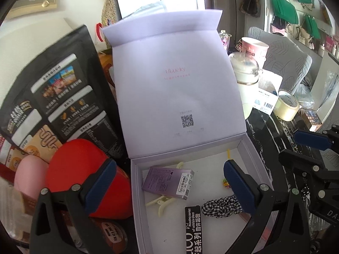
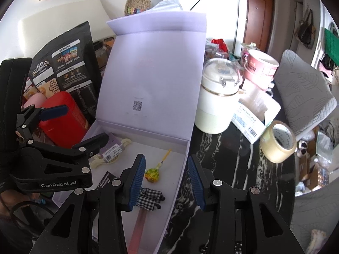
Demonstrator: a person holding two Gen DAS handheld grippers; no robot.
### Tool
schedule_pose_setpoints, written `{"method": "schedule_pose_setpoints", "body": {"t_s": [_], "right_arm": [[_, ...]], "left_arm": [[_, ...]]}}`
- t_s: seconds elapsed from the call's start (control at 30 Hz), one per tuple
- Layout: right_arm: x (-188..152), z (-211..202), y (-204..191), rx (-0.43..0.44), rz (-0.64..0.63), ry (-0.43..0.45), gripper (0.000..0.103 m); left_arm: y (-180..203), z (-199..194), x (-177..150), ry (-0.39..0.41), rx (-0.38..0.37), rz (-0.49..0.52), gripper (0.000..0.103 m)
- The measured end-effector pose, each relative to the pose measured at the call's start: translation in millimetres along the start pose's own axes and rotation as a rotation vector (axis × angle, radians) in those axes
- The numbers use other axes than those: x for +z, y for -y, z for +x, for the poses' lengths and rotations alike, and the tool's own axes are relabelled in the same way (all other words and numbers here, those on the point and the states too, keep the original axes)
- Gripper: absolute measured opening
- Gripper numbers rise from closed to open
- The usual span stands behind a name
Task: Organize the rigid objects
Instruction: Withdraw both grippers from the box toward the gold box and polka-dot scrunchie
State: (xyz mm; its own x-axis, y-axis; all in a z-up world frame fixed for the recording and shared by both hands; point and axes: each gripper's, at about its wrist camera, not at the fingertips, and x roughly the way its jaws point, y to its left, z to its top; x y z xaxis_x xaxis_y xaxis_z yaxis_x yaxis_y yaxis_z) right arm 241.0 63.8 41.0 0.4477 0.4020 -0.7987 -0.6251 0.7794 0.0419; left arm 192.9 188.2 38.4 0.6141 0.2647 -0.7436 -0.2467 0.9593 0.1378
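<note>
A pale lilac gift box (image 1: 135,190) stands open on the dark marble table, its lid (image 1: 175,89) upright behind it. Inside lie a purple carton (image 1: 168,182), a cream hair clip (image 1: 161,204), a black lip-gloss box (image 1: 193,228), a checked scrunchie (image 1: 220,207) and a lollipop (image 2: 153,174). My left gripper (image 1: 169,184) is open and empty, over the box's left side. My right gripper (image 2: 167,180) is open and empty, astride the box's right wall (image 2: 180,182). The left gripper also shows in the right wrist view (image 2: 80,124).
A red container (image 1: 84,182) and a black snack pouch (image 1: 61,97) crowd the box's left side. To the right stand a white lidded jar (image 2: 218,101), a barcode carton (image 2: 252,118), a tape roll (image 2: 277,141) and pink paper cups (image 2: 260,67).
</note>
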Motion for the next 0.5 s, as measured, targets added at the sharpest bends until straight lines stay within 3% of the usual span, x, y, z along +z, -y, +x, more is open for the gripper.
{"method": "schedule_pose_setpoints", "body": {"t_s": [0.5], "right_arm": [[-2, -77, -16, -0.044, -0.033, 0.123, 0.042]], "left_arm": [[-5, -80, 1, 0.115, -0.018, -0.015, 0.103]]}}
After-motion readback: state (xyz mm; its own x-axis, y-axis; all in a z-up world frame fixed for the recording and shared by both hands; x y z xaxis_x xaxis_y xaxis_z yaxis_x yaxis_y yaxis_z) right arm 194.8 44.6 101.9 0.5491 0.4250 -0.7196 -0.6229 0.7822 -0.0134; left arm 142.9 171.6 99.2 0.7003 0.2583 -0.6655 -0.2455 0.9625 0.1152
